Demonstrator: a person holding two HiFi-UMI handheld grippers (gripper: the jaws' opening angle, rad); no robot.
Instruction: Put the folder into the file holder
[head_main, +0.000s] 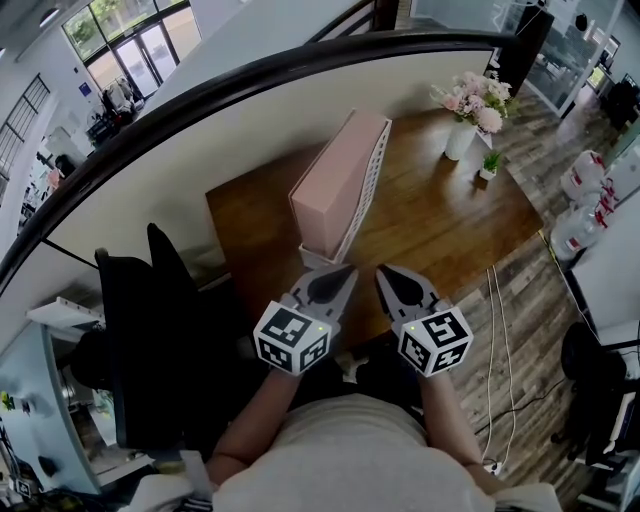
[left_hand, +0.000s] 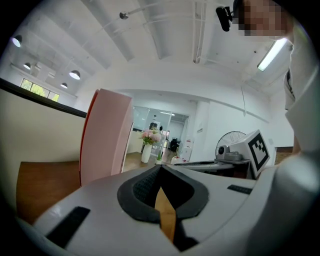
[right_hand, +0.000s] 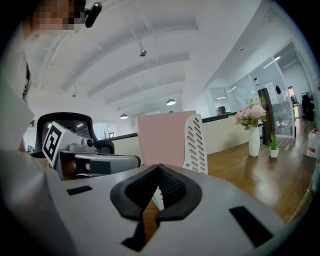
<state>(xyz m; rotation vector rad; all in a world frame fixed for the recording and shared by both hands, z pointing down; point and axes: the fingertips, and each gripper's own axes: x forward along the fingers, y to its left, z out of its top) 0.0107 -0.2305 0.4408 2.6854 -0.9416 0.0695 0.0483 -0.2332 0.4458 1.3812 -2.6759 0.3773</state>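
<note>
Folder (head_main: 335, 185), pink and upright, stood inside the white file holder (head_main: 370, 175), just ahead of both grippers' tips. The holder's slotted wall lay against the folder's side nearer the right gripper, and its low front lip faced the jaws.

From the left gripper (head_main: 345, 272) the folder (left_hand: 102, 137) rose ahead and to the left of the jaws. From the right gripper (head_main: 385, 272) the folder (right_hand: 162, 135) stood almost straight ahead, with the holder (right_hand: 196, 142) just right of it.

The left gripper (left_hand: 161, 167) had its jaws pressed together with nothing between them. The right gripper (right_hand: 159, 167) was likewise closed and empty. The two sat side by side, close but apart, over the near edge of the wooden desk (head_main: 440, 225).

Farther ahead and to the right of the right gripper stood a white vase of pink flowers (head_main: 470, 115), with a small potted plant (head_main: 489, 165) beside it. A black office chair (head_main: 150, 330) stood to the left of the left gripper.
</note>
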